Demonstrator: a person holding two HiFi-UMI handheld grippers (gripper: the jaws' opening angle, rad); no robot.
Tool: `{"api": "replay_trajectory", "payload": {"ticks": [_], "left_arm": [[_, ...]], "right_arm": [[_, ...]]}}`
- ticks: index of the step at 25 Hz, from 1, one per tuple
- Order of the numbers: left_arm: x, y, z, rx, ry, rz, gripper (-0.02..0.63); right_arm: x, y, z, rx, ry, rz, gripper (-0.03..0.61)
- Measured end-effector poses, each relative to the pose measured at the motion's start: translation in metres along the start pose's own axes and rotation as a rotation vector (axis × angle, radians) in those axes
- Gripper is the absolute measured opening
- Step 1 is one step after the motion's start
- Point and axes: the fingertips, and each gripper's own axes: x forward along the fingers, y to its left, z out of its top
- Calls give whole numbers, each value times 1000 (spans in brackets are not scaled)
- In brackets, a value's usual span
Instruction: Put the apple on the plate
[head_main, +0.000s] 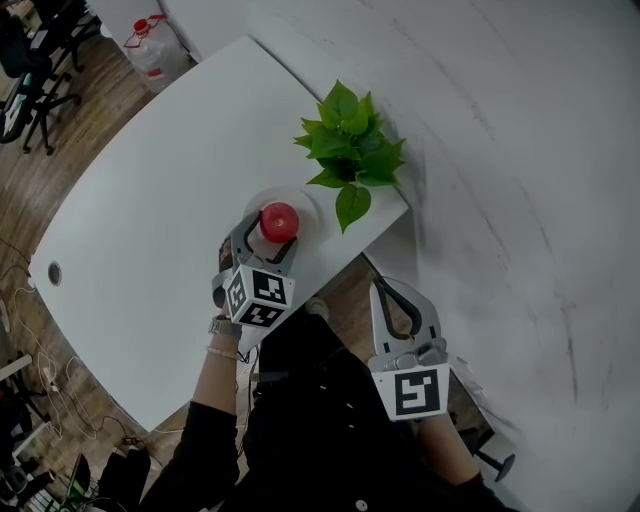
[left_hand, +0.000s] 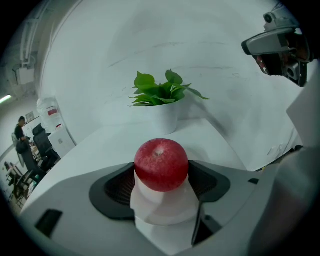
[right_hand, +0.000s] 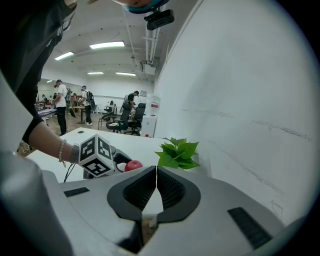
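Note:
A red apple (head_main: 280, 222) is over a small white plate (head_main: 308, 206) near the table's front right corner. My left gripper (head_main: 273, 236) is shut on the apple, one dark pad on each side of it. In the left gripper view the apple (left_hand: 161, 165) fills the gap between the pads (left_hand: 121, 187). I cannot tell whether the apple touches the plate. My right gripper (head_main: 381, 292) hangs off the table's edge, to the right of the plate, shut with nothing in it; its pads (right_hand: 170, 190) meet at the tip. The right gripper view shows the apple (right_hand: 133, 165) from behind.
A potted green plant (head_main: 348, 150) stands just behind the plate at the table's corner. The white table (head_main: 150, 220) stretches to the left. A wall rises on the right. A water bottle (head_main: 152, 50), office chairs (head_main: 30, 80) and floor cables lie beyond the table.

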Motion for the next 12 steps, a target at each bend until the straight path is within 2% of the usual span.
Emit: {"api": "replay_trajectory", "payload": {"ticks": [12], "left_arm": [[-12, 0, 2, -47, -31, 0, 336]], "right_arm": [[-5, 6, 1, -29, -10, 20, 43]]}}
